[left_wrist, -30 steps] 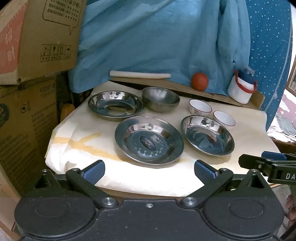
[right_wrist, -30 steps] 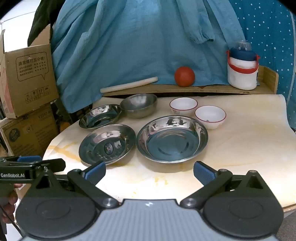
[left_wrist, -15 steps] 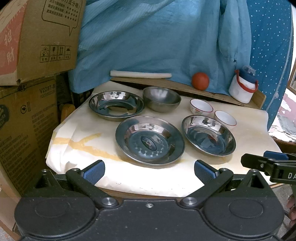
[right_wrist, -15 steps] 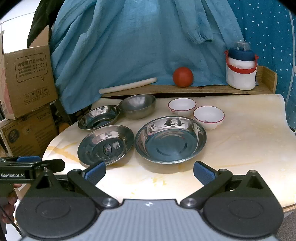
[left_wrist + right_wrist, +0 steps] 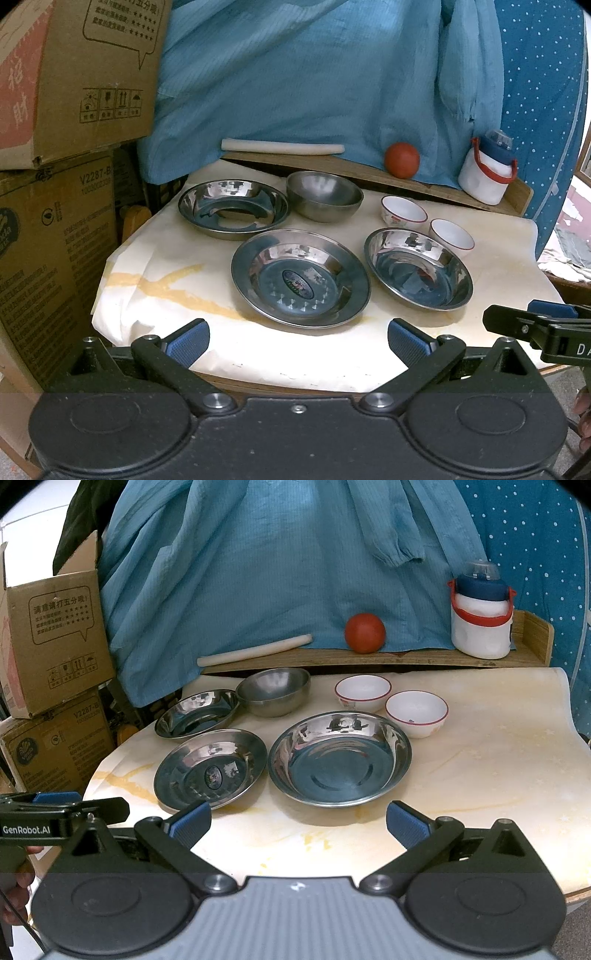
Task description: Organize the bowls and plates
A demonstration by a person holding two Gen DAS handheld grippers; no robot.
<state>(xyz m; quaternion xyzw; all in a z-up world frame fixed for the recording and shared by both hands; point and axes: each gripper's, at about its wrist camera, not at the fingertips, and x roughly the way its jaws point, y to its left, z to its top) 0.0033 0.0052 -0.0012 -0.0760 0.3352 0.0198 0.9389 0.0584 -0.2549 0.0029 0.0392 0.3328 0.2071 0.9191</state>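
Observation:
Three steel plates lie on the table: a flat one with a sticker [image 5: 300, 278] [image 5: 210, 766], a deep one to its right [image 5: 417, 273] [image 5: 340, 758], and one at the back left [image 5: 232, 210] [image 5: 197, 714]. A steel bowl [image 5: 324, 195] [image 5: 273, 691] stands behind them. Two white red-rimmed bowls [image 5: 403, 215] [image 5: 451, 238] stand at the right, also in the right wrist view [image 5: 362, 692] [image 5: 416, 712]. My left gripper [image 5: 297, 341] is open and empty at the table's front edge. My right gripper [image 5: 298, 823] is open and empty, just before the deep plate.
A wooden shelf [image 5: 406, 657] at the back holds a white rolling pin [image 5: 255, 650], a red ball [image 5: 365, 633] and a white-and-blue jug [image 5: 480, 622]. Cardboard boxes [image 5: 55, 147] stack at the left. Blue cloth [image 5: 277, 565] hangs behind. The table [image 5: 498, 768] is bare at the right.
Both grippers have crept slightly forward toward the table, still open. The dishes have not moved.

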